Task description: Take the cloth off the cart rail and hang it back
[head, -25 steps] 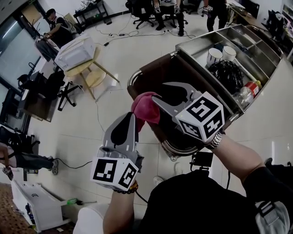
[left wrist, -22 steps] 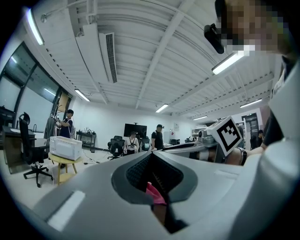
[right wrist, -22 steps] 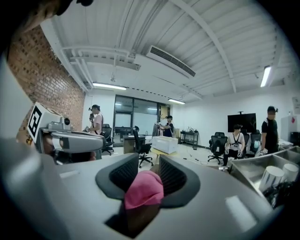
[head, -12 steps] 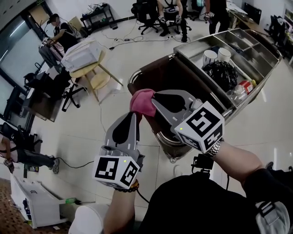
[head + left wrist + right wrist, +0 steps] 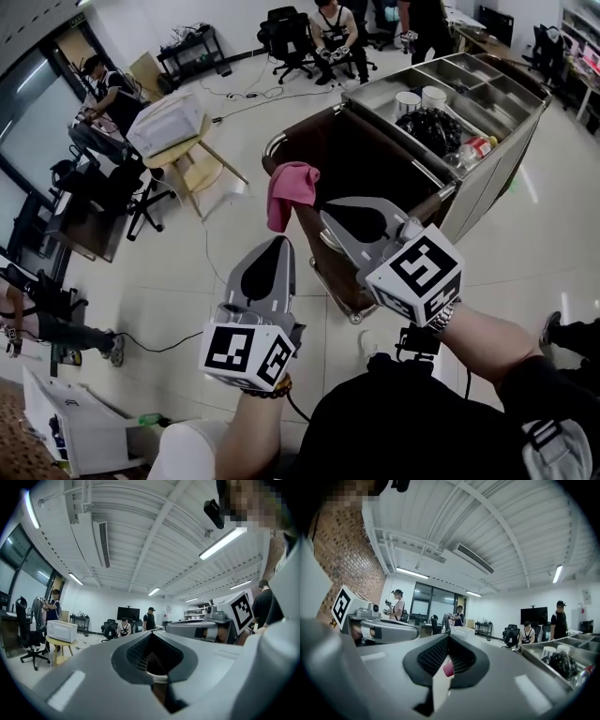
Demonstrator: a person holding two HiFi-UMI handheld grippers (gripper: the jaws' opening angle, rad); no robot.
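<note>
— On the cart rail (image 5: 308, 248), what do you see?

— The pink cloth (image 5: 284, 187). It is draped over the brown bar at the handle end of the cart (image 5: 487, 164), with one end hanging below the bar. Nothing is gripping it.

— Where is the right tool (image 5: 325, 214)?

— Just beside the rail, a little nearer the person than the cloth. Its tip is aimed toward the cloth but is apart from it. Its jaws have just been closing and now meet, with nothing between them. In the right gripper view a sliver of pink shows through the slot behind the tips. That is the cloth farther off, not something pinched.

— And the left tool (image 5: 280, 244)?

— In the head view it is below the cloth, over the pale floor (image 5: 159, 281). Its tip points up toward the hanging end without touching it. Its jaws are together too and hold nothing; the left gripper view shows the pads pressed against each other.

— Anything else on the cart?

— Two white cups (image 5: 419, 99) and a black bag (image 5: 433, 127) sit in the steel top compartments, well apart from the cloth.
</note>
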